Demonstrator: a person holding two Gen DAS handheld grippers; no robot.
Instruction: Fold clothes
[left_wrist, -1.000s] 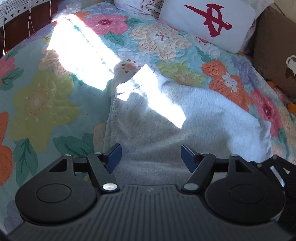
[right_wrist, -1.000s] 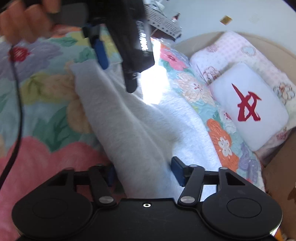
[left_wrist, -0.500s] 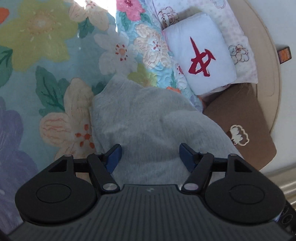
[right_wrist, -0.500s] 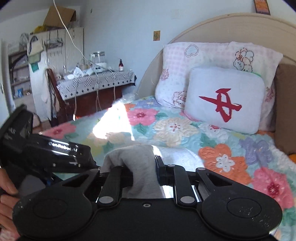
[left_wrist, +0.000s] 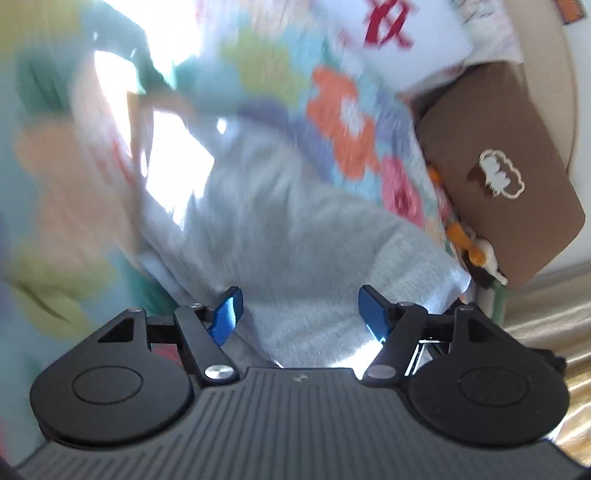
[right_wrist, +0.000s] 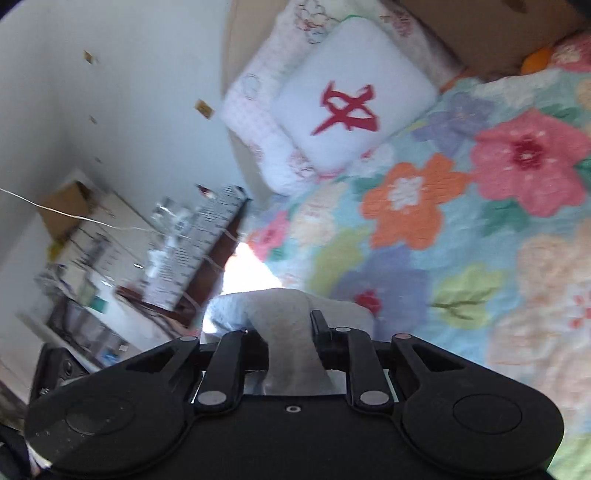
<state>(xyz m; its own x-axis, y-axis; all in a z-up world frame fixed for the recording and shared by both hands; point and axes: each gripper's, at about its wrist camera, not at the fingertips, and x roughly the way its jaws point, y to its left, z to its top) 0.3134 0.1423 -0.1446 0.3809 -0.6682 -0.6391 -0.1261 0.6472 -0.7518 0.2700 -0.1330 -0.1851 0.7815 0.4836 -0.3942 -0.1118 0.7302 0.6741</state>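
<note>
A light grey garment lies on the floral quilt, partly in bright sunlight. The left wrist view is blurred by motion. My left gripper is open, its blue pads wide apart just above the near part of the garment, holding nothing. My right gripper is shut on a bunched fold of the grey garment, which stands up between its fingers. The rest of the garment is hidden below the right gripper.
A white pillow with a red mark and a pink-patterned pillow lean on the headboard. A brown cushion sits at the right bed edge. A cluttered side table stands beside the bed.
The right gripper, shut on the garment, has tilted and swung, so its view rolled. The left gripper moved fast over the garment toward the brown cushion, still open.
</note>
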